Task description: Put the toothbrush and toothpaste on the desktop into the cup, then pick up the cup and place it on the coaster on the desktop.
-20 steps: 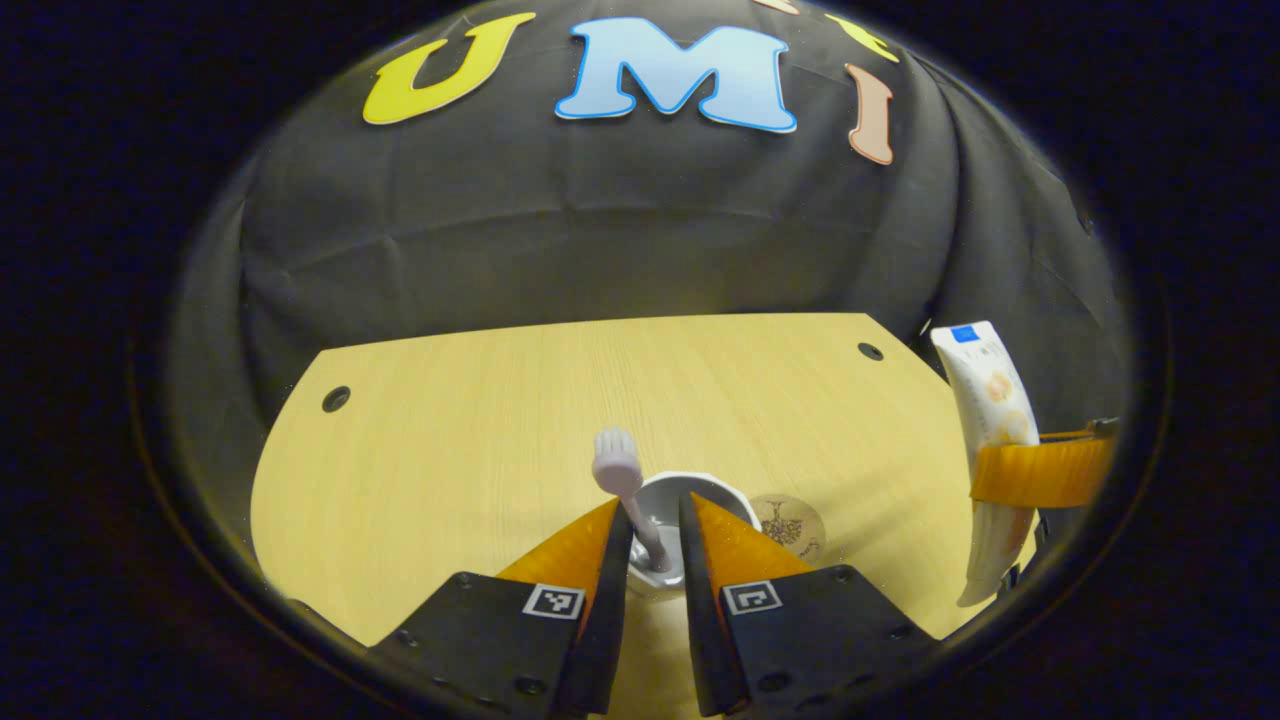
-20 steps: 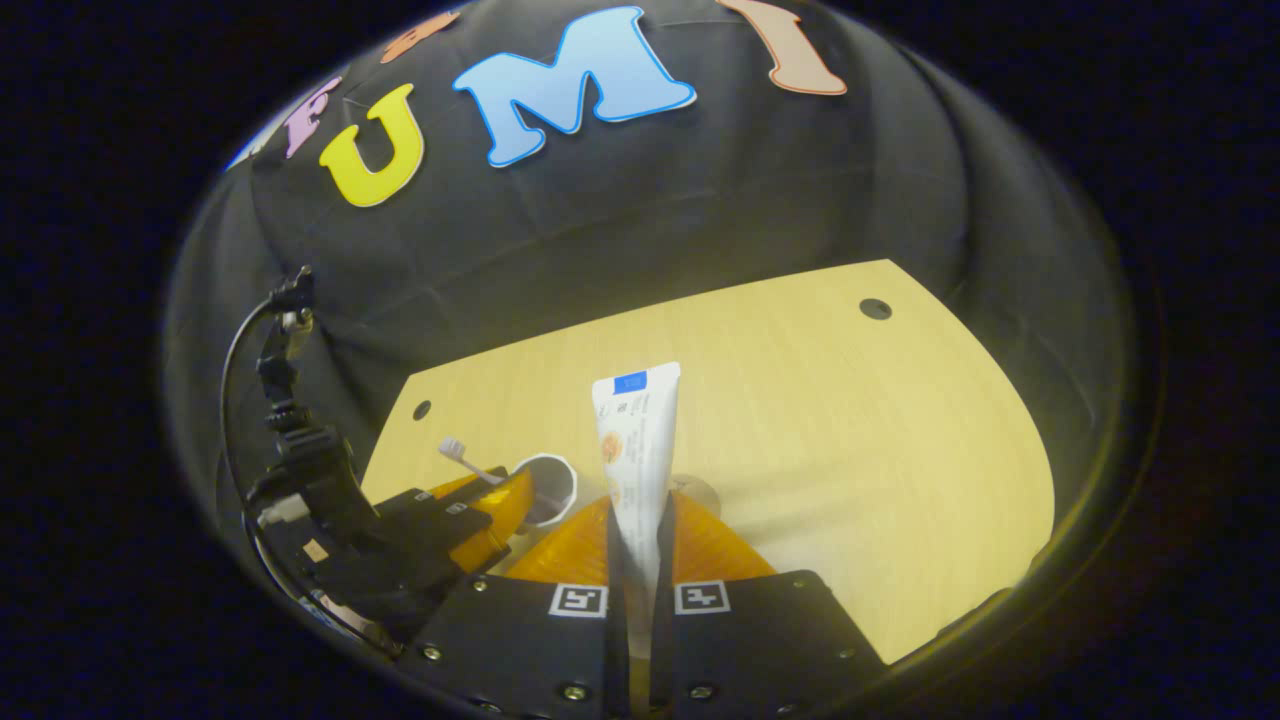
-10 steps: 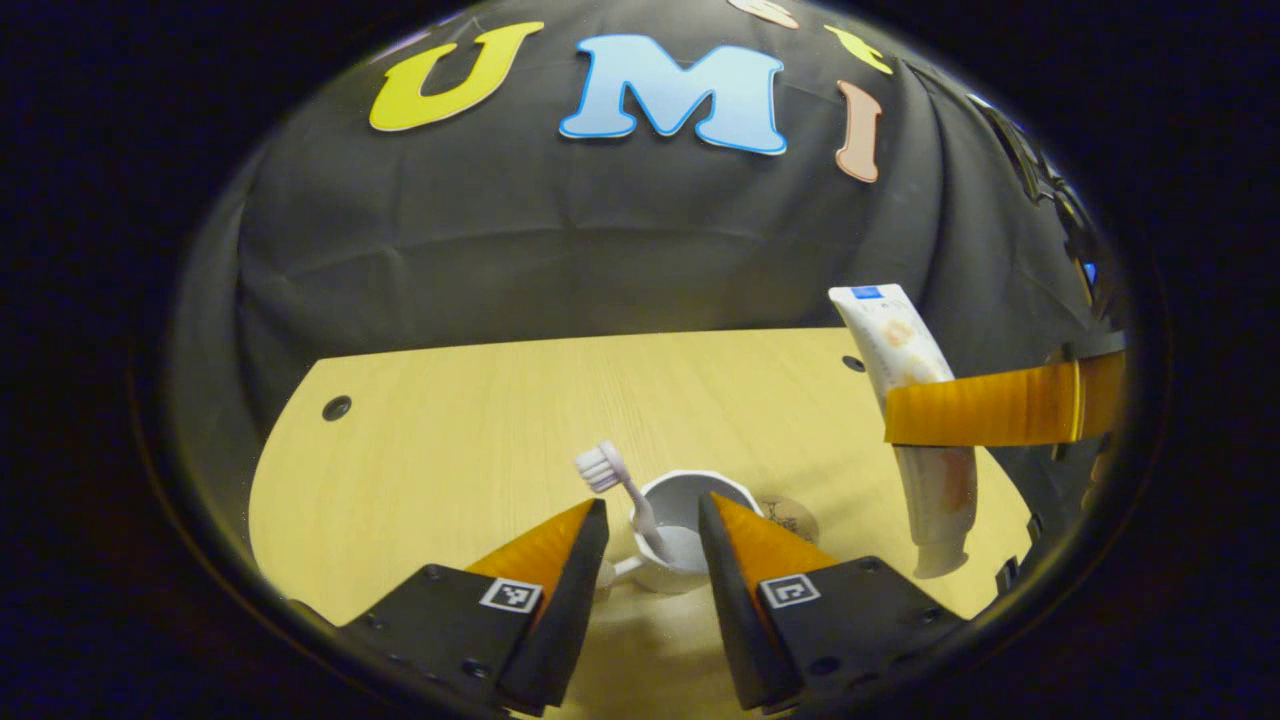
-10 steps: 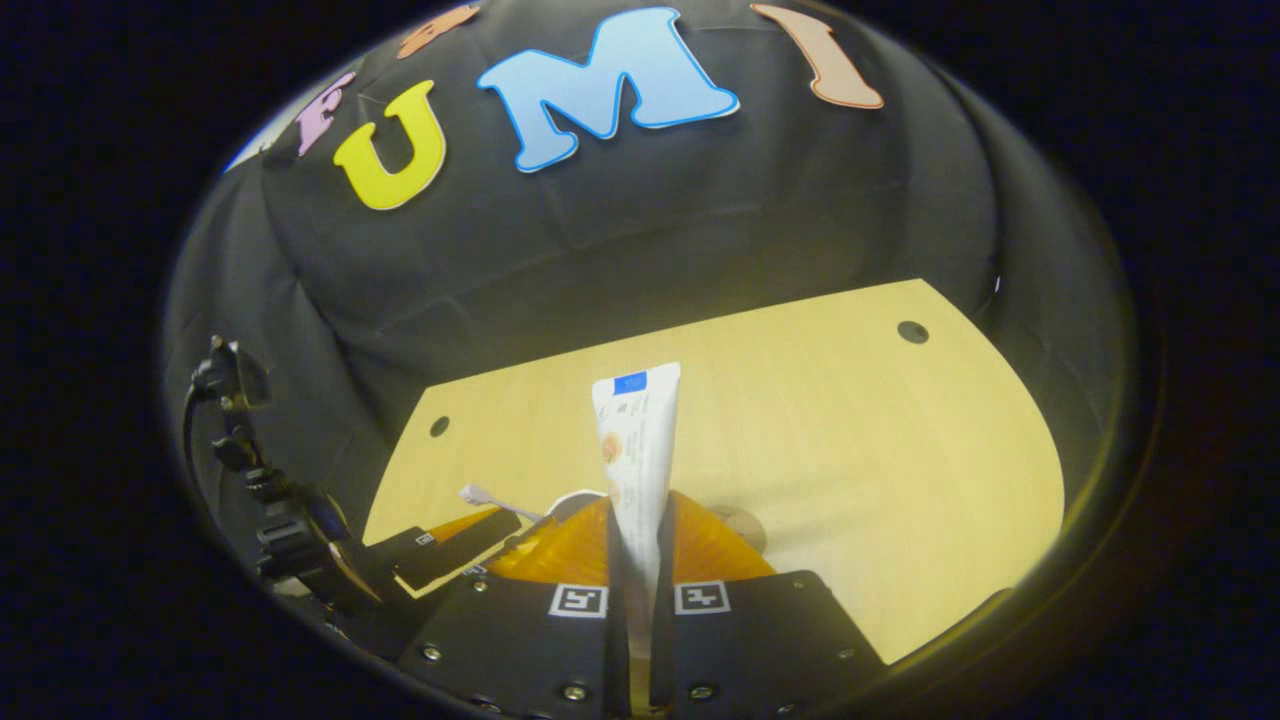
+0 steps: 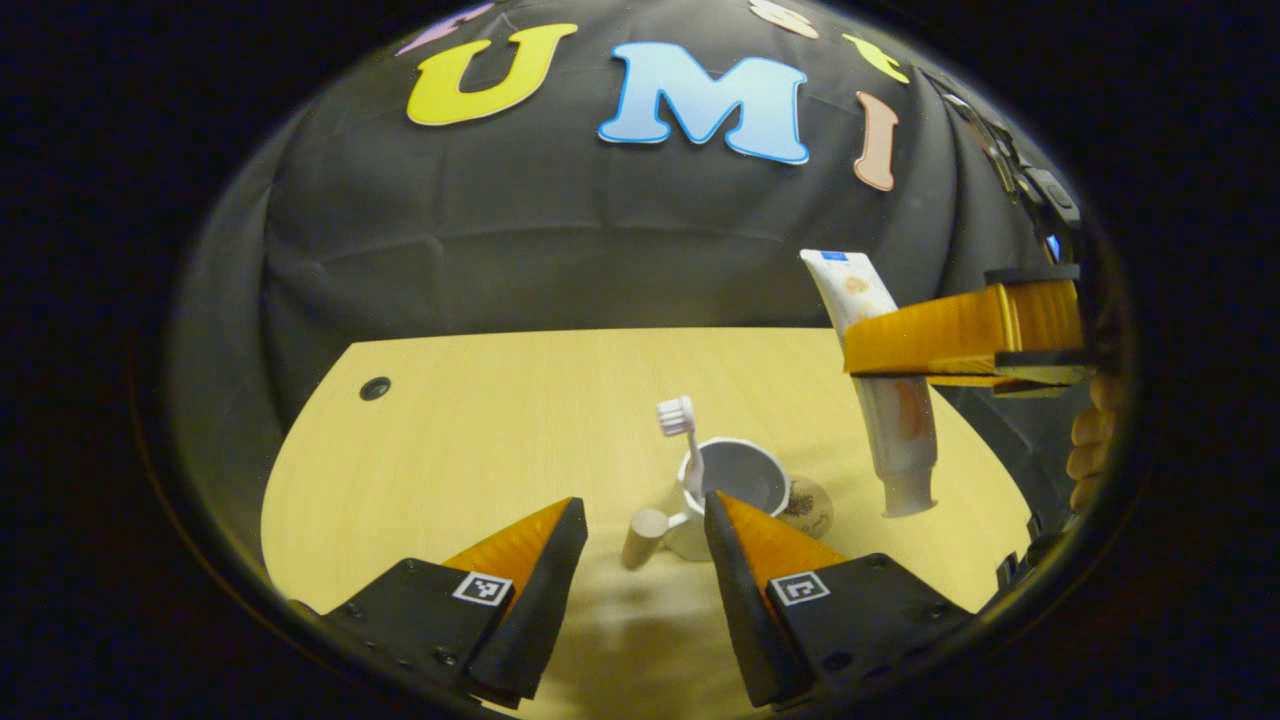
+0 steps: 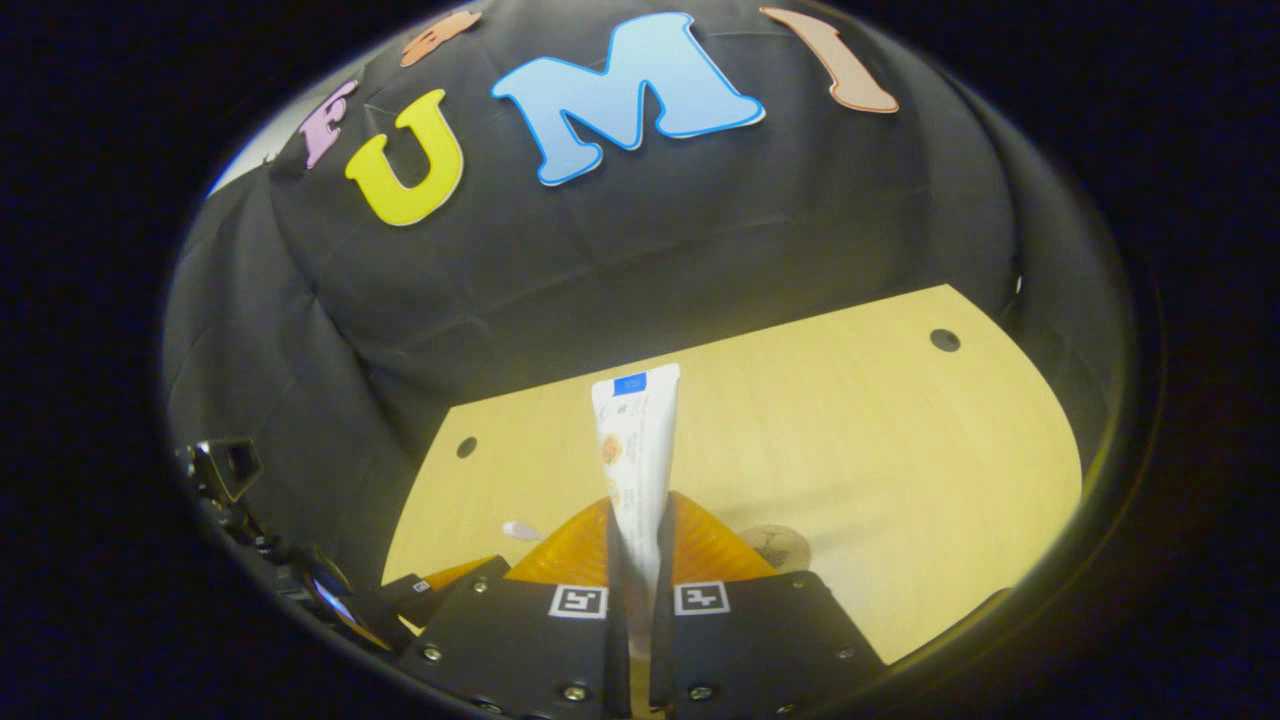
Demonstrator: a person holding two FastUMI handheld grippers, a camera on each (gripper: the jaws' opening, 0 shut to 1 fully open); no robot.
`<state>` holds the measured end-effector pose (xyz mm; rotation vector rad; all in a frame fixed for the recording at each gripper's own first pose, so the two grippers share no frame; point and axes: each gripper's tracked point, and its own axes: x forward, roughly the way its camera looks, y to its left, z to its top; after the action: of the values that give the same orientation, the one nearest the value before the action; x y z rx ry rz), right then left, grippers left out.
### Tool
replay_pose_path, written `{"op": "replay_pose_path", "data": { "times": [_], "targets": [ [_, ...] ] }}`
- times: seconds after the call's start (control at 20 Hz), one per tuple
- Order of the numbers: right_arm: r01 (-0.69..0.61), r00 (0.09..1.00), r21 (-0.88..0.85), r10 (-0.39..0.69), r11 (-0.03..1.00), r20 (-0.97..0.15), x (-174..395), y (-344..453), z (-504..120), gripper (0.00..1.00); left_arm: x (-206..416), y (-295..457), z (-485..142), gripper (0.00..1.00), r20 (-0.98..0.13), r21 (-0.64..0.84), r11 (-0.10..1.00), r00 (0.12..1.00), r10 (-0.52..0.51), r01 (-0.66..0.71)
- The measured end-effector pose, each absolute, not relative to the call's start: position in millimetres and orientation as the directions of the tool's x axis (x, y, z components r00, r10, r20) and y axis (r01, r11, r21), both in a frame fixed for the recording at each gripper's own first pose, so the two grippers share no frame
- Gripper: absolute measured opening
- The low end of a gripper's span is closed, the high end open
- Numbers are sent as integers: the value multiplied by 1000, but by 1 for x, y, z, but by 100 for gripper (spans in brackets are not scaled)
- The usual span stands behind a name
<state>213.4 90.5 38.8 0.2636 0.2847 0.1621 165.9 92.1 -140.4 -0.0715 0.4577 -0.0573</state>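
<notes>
A white cup stands on the wooden desktop, its wooden handle turned toward me. The pale toothbrush leans inside it, bristles up. My left gripper hangs open just short of the cup with nothing between its fingers. Right of the cup, my right gripper is shut on the white toothpaste tube, held upright in the air with the cap down. In the right gripper view the toothpaste tube rises between the right gripper fingers. A round coaster lies just behind and right of the cup.
A hand holds the right gripper at the far right. The desktop has small dark holes near its back corners. In the right gripper view the coaster lies just right of the fingers, and the left gripper sits at lower left.
My left gripper opened, let the toothbrush stand in the cup and drew back. The right gripper carried the toothpaste up and in toward the cup.
</notes>
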Motion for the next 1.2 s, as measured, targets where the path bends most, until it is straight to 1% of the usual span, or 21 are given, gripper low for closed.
{"op": "replay_pose_path", "data": {
  "times": [0.2, 0.5, 0.7, 0.95, 1.05, 1.2],
  "targets": [
    [-162, 942, 310, 241, 937, -236, 235, 108, 37, 10, 145, 121, -146, 79, -453, -82, 996, 891, -24, -16],
    [-154, 942, 306, 233, 940, -240, 270, 115, 25, 10, 111, 168, -161, 79, -489, -76, 991, 871, 57, -107],
    [-178, 951, 279, 238, 944, -197, 284, 125, 26, 10, 93, 187, -172, 79, -512, -77, 985, 854, 95, -156],
    [-204, 969, 124, 218, 971, -116, 292, 131, 21, 10, 84, 191, -184, 80, -539, -77, 982, 836, 107, -175],
    [-194, 972, 106, 206, 975, -114, 296, 129, 10, 10, 82, 188, -184, 79, -549, -82, 981, 829, 103, -176],
    [-176, 975, 124, 191, 976, -117, 301, 124, -5, 10, 81, 179, -177, 79, -558, -80, 983, 825, 93, -165]
  ]
}}
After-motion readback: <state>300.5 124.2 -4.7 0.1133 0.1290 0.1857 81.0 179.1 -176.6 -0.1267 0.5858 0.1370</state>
